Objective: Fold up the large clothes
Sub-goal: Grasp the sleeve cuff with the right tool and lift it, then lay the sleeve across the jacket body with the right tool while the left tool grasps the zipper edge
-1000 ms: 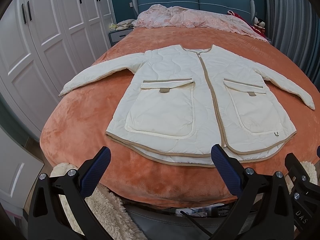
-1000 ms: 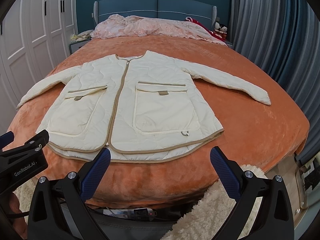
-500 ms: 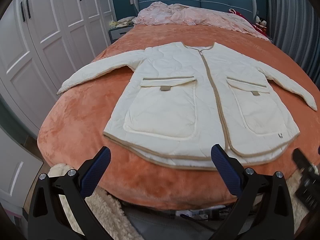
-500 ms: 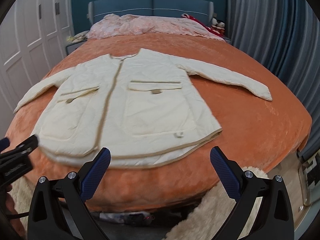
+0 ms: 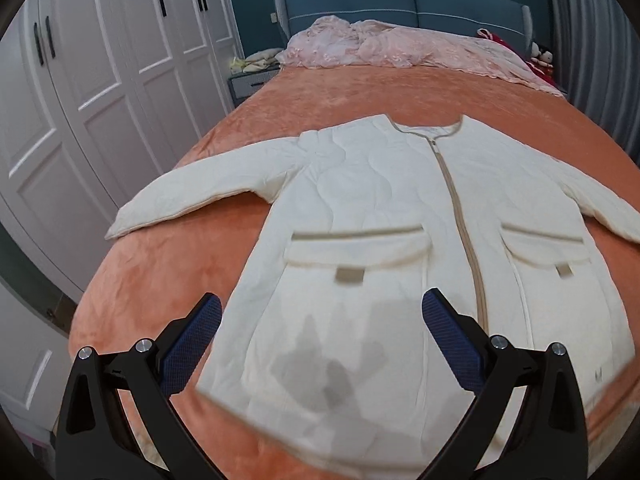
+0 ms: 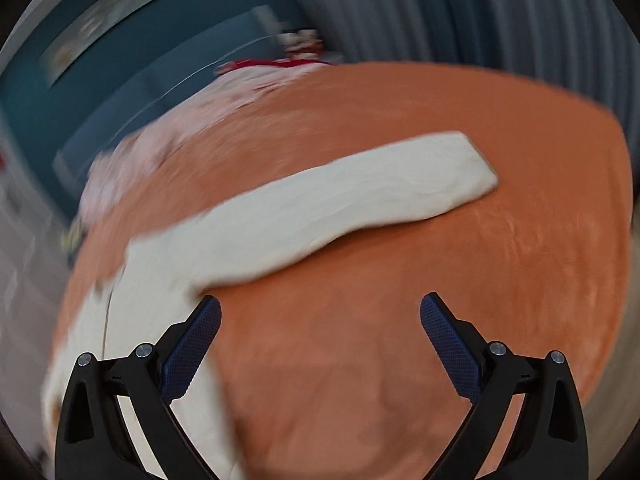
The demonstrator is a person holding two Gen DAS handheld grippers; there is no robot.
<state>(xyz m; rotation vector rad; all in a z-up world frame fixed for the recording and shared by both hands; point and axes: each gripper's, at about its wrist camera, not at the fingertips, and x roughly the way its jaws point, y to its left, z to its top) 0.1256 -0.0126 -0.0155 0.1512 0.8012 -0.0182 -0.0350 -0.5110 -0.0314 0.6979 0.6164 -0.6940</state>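
Left claw: my left gripper [image 5: 320, 340] hangs over the near hem, jaws spread wide, gripping nothing; its shadow falls on the cloth just beneath.
Right claw: my right gripper [image 6: 320, 340] is likewise released and empty, over bare orange blanket [image 6: 500, 280], with the jacket's edge by its left finger.
Jacket: the cream quilted jacket [image 5: 380, 208] lies face up and zipped, spread flat on the orange blanket, hem toward me, collar toward the headboard [image 5: 400, 0].
Sleeves: both are stretched outward; the right sleeve [image 6: 360, 196] runs away from my right claw, and the left sleeve [image 5: 192, 196] points at the wardrobe [image 5: 100, 60].
Step in hand, as I judge it: reaching in for the first fold, nothing pinched yet.
Doing it well: I'd grip each sleeve near the cuff, through all layers, then lay it across the chest without dragging the body.
Caution: the right view is badly blurred, so I'd settle before closing.
Far end: a pink quilt [image 5: 400, 48] is heaped by the headboard, well apart from the jacket.
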